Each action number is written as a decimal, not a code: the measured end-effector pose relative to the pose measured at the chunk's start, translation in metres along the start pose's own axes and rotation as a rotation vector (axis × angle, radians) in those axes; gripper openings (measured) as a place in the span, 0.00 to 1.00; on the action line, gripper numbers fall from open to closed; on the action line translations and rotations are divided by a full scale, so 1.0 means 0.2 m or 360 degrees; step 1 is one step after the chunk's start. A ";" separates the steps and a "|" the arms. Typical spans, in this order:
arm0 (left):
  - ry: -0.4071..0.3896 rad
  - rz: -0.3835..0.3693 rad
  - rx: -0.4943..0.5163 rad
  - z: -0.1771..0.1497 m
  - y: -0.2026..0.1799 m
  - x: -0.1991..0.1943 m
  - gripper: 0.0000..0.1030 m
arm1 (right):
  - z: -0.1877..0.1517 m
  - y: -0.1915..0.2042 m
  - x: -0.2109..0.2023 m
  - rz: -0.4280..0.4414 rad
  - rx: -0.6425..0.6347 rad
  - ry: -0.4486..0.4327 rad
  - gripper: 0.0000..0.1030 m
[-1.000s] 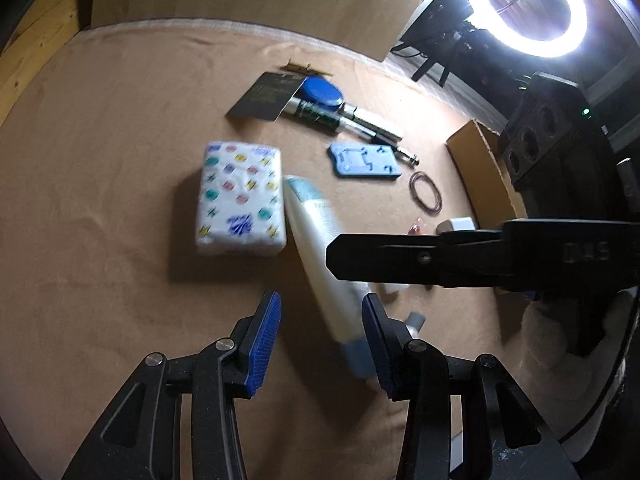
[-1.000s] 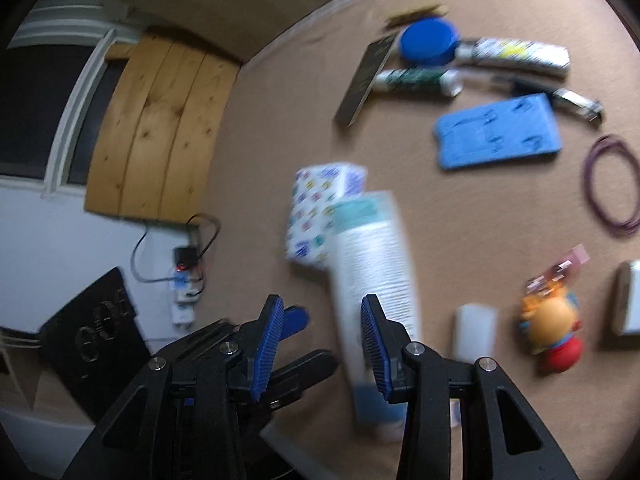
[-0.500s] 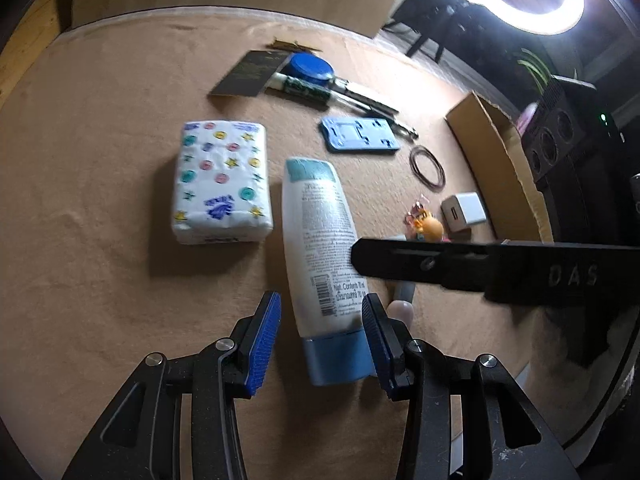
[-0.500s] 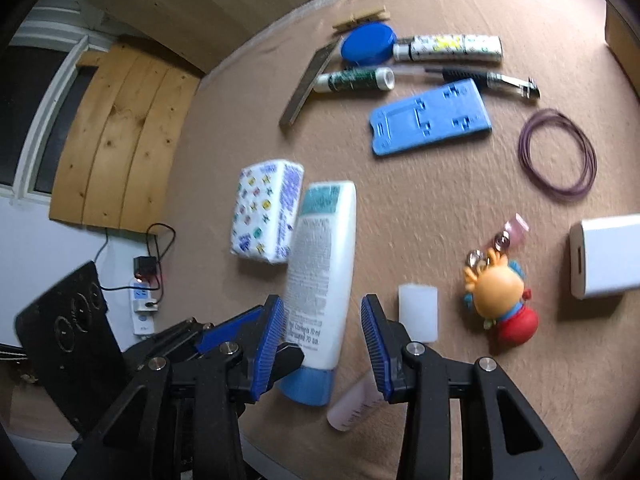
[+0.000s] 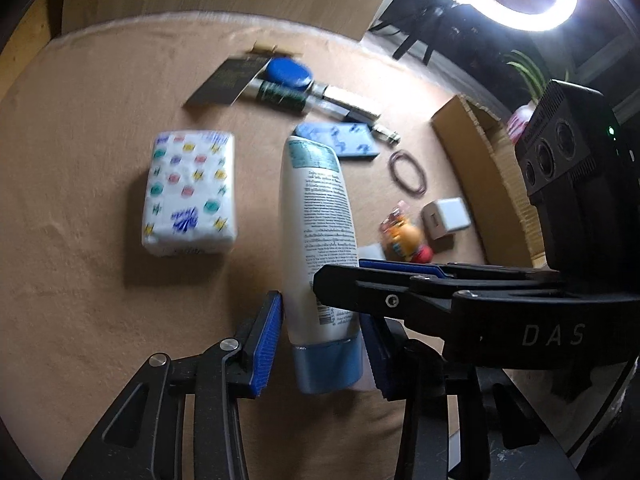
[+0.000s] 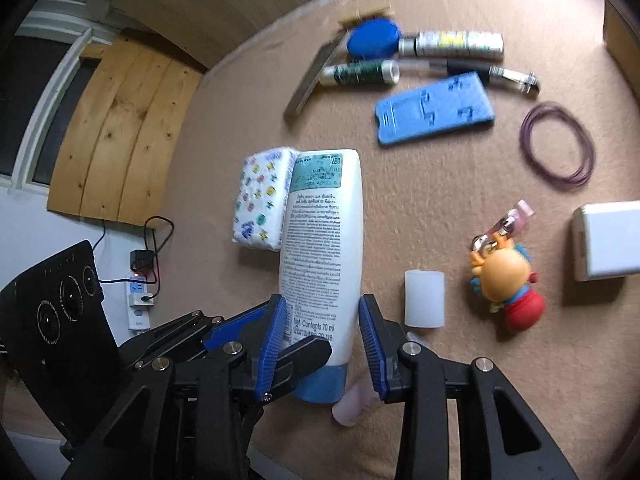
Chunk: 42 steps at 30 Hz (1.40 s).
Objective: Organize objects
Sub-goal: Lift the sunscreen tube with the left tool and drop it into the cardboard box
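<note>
Since a second ago both grippers closed in on the white plastic lotion tube with a blue cap (image 5: pixel 316 236): left gripper (image 5: pixel 320 338) now clamps it, right gripper (image 6: pixel 322 342) straddles it with gaps, tube beside the patterned tissue pack (image 5: pixel 190 192), remaining clutter unsorted.

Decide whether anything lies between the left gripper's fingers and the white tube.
Nothing visible does. The white tube sits directly between the left gripper pads; its jaws have just been closing. The right gripper, also closing, straddles the same tube.
</note>
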<state>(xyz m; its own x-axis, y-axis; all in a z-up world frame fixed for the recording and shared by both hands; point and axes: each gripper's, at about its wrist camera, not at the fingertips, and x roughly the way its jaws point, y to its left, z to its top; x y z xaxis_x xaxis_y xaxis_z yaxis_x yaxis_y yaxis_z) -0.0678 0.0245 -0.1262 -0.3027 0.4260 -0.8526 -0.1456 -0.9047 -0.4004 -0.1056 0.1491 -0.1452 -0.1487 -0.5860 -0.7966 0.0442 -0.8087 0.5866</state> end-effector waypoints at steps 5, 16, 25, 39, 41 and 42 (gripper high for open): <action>-0.0081 -0.0014 0.0064 0.07 -0.15 -0.06 0.40 | 0.01 -0.03 -0.13 0.0006 0.0006 -0.0111 0.34; -0.0165 -0.0156 0.0240 0.22 -0.65 -0.01 0.40 | 0.00 -0.24 -0.62 -0.0133 0.0032 -0.0370 0.34; -0.0138 -0.0275 0.0348 0.30 -1.13 0.21 0.40 | -0.05 -0.58 -1.00 -0.0288 0.0145 -0.0496 0.34; -0.0072 -0.0263 0.0447 0.38 -1.43 0.48 0.55 | -0.05 -0.86 -1.18 -0.0364 0.0223 -0.0519 0.41; -0.0089 -0.0193 0.0475 0.37 -1.43 0.48 0.78 | -0.05 -0.87 -1.19 -0.0366 0.0240 -0.0530 0.56; -0.0114 -0.0162 0.0486 0.36 -1.43 0.46 0.79 | -0.06 -0.88 -1.20 -0.0362 0.0244 -0.0544 0.56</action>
<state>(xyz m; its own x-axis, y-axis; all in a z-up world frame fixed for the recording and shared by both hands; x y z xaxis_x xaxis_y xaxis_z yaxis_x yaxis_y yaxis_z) -0.1232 0.3223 -0.0668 -0.3360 0.5231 -0.7832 -0.4507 -0.8195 -0.3540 -0.0669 0.4303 -0.0589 -0.4574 -0.3218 -0.8290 -0.1711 -0.8830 0.4371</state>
